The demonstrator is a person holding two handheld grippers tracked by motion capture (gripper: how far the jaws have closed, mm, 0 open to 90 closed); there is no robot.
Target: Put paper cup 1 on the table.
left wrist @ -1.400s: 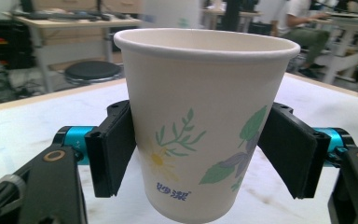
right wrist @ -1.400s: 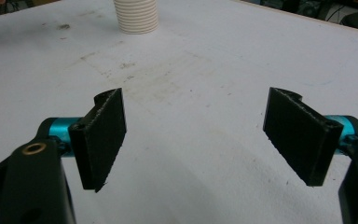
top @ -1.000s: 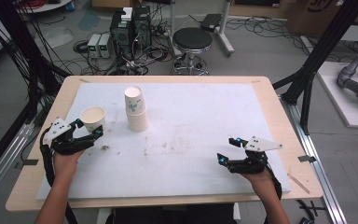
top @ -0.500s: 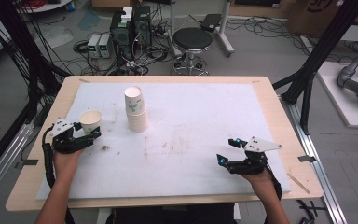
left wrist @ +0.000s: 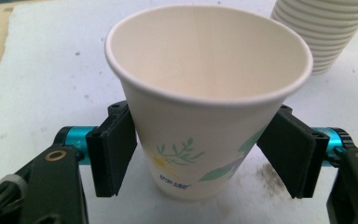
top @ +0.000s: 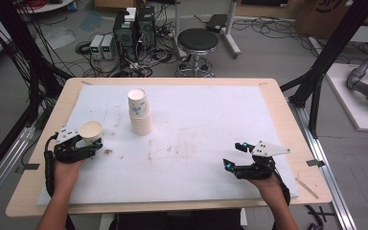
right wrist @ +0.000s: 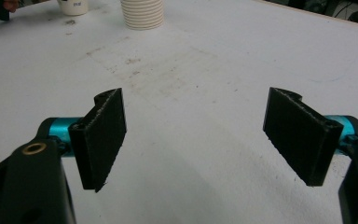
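**Gripping a single paper cup at the left edge of the bench**

Sitting at the left of the high view, the left gripper (top: 87, 146) has its jaws closed around a paper cup (top: 91, 131), which stands upright on the white mat (top: 211, 120) in the left-middle of the frame. In the left gripper view the cup (left wrist: 200, 107) takes up the centre, its open mouth facing up and a green leaf print on its side; the left pad presses on the cup's lower wall, and the right pad sits against the other side, so the cup is clamped low down, near its base. A small brown stain marks the mat just right of the cup's foot.

To the right of it, in the upper-middle of the high view, a stack of paper cups (top: 139, 112) stands upright, apart from the held cup. The same stack shows at the upper right of the left gripper view as a ribbed white column (left wrist: 328, 32).

Farther right, in the lower right of the high view, the right gripper (top: 235, 154) rests low over the mat, well apart from both cups. Its jaws stand wide apart in the right gripper view, with bare, faintly stained mat between them.
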